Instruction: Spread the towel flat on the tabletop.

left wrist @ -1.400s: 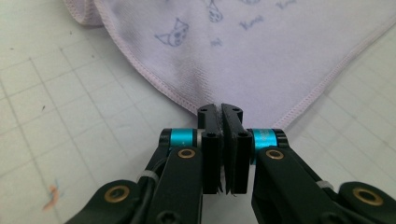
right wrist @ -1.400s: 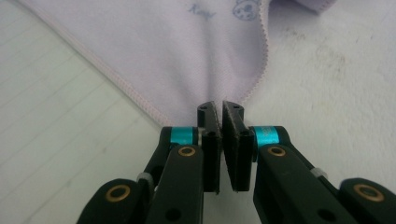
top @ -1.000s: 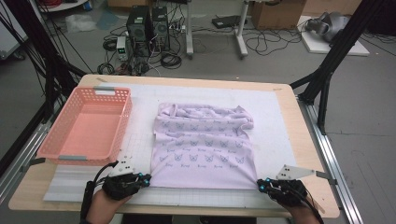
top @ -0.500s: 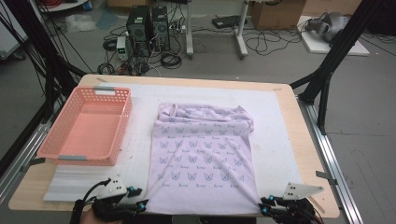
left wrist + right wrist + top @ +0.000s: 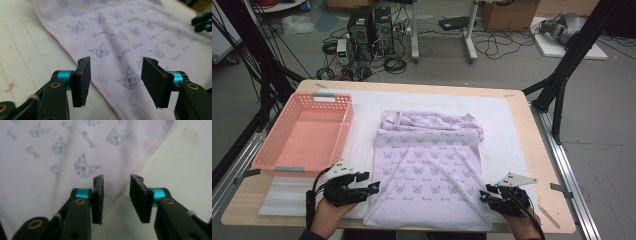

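Plainly a robotics lab or recording workshop. Behind the wooden table [image 5: 532, 150], on bare grey floor: two computer towers [image 5: 371, 25] amid tangled cables [image 5: 492, 47], cardboard boxes [image 5: 507, 12]. Beside the table, black rig struts [image 5: 569, 65] and aluminium rails [image 5: 574, 185].
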Action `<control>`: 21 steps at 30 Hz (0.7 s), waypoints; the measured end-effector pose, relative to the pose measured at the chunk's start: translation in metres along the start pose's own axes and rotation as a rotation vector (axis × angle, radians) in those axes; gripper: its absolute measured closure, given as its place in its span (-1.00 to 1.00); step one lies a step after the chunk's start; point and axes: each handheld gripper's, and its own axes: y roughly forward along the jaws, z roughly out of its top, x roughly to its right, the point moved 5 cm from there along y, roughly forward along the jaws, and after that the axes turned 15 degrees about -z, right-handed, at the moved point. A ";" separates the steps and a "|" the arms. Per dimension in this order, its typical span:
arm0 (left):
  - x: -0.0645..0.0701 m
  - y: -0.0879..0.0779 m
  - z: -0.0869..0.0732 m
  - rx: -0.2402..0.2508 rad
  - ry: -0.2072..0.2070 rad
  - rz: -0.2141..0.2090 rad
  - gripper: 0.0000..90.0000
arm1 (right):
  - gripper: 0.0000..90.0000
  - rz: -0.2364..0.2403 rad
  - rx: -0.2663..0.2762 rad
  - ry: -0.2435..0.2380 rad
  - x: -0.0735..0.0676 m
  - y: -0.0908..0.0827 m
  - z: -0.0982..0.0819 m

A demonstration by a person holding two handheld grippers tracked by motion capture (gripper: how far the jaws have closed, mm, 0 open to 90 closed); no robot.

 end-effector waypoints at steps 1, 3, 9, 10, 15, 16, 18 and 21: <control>0.000 0.005 -0.001 -0.015 0.003 0.007 -0.06 | 0.56 0.007 0.004 0.006 0.000 0.000 0.000; 0.001 0.011 -0.006 -0.057 0.021 0.007 0.00 | 0.90 0.044 -0.001 0.007 -0.002 -0.002 -0.001; 0.009 0.012 -0.014 -0.100 0.180 0.106 0.34 | 0.95 0.059 0.002 0.011 -0.002 -0.004 -0.003; 0.009 0.010 -0.015 -0.112 0.187 0.112 0.46 | 0.95 0.057 0.002 0.010 -0.003 -0.004 -0.003; 0.010 0.005 -0.013 -0.148 0.174 0.100 0.96 | 0.95 0.052 0.002 0.003 -0.003 -0.005 -0.003; 0.010 0.004 -0.014 -0.152 0.169 0.092 0.96 | 0.95 0.053 -0.005 0.003 -0.003 -0.006 -0.004; 0.008 -0.002 -0.014 -0.143 0.146 0.090 0.96 | 0.96 0.052 -0.007 0.002 -0.001 -0.008 -0.006; 0.007 -0.013 -0.014 -0.116 0.120 0.068 0.96 | 0.96 0.065 -0.003 0.024 0.005 -0.015 -0.011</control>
